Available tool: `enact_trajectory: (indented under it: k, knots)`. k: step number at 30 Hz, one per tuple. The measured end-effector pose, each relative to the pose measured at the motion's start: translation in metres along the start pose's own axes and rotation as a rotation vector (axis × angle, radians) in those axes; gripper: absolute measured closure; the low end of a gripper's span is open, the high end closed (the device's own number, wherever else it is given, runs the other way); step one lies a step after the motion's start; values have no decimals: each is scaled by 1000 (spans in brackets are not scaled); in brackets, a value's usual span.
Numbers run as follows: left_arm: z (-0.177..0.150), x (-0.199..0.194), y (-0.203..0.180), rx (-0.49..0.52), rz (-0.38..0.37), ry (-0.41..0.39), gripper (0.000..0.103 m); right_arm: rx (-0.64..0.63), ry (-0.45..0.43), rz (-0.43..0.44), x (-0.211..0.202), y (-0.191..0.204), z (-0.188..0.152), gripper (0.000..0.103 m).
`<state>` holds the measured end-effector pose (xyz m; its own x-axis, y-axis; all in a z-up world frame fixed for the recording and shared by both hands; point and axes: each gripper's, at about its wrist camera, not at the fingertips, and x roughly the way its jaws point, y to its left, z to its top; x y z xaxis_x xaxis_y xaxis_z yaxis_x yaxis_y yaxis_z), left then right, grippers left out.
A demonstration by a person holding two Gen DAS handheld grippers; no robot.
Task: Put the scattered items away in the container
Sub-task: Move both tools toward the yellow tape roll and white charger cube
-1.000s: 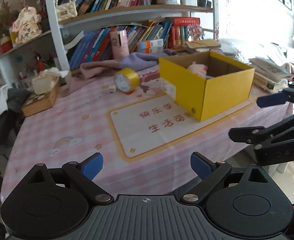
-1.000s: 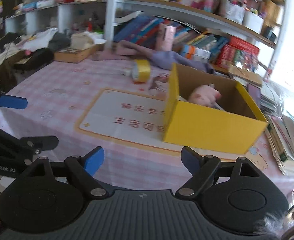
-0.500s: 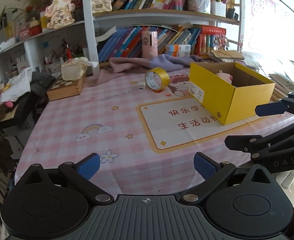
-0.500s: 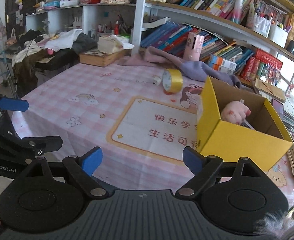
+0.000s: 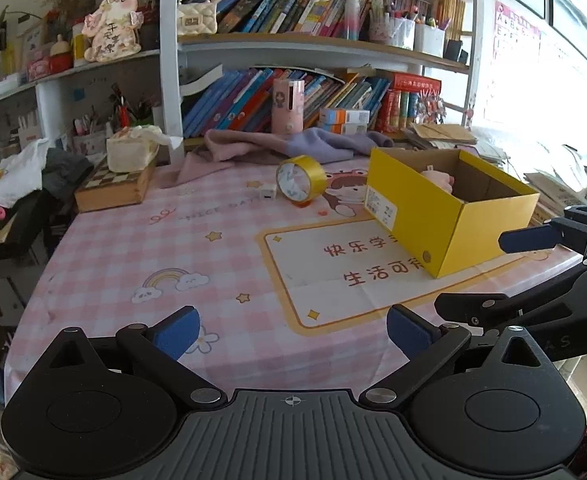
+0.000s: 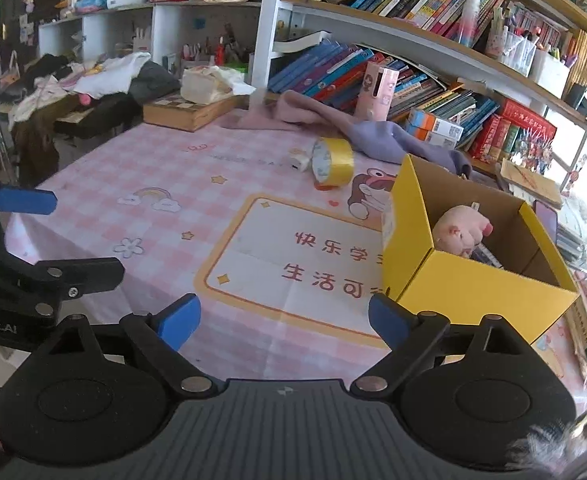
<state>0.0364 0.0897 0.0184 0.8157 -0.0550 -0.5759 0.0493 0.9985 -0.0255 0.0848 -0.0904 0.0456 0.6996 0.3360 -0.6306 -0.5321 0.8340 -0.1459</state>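
A yellow cardboard box (image 5: 449,216) stands open on the pink checked tablecloth, also in the right wrist view (image 6: 473,284). A pink plush pig (image 6: 459,232) lies inside it. A yellow tape roll (image 5: 301,178) stands on edge at the far side, also in the right wrist view (image 6: 331,160), with a small white cube (image 5: 268,191) beside it. My left gripper (image 5: 293,330) is open and empty over the table's near edge. My right gripper (image 6: 283,320) is open and empty, near the box's front corner.
A purple-pink cloth (image 5: 285,148) lies at the back of the table. A wooden chessboard box (image 5: 113,188) with a tissue pack on it sits at the back left. Bookshelves stand behind. Stacked papers (image 5: 553,188) lie right of the box.
Both grippers have pulled back and risen, so more of the table's left side shows. Both stay open. The objects on the table have not moved.
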Motion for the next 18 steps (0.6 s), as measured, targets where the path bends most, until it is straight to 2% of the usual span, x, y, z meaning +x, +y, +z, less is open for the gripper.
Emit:
enact_trajectory:
  k: [6, 12, 18]
  knots:
    - [5, 18, 14, -34, 8, 41, 2, 2, 18, 19, 20, -3, 8, 12]
    - [13, 35, 21, -33, 5, 49, 2, -34, 43, 30, 41, -2, 22, 12]
    - [29, 61, 31, -46, -3, 58, 2, 5, 61, 9, 70, -12, 39, 19]
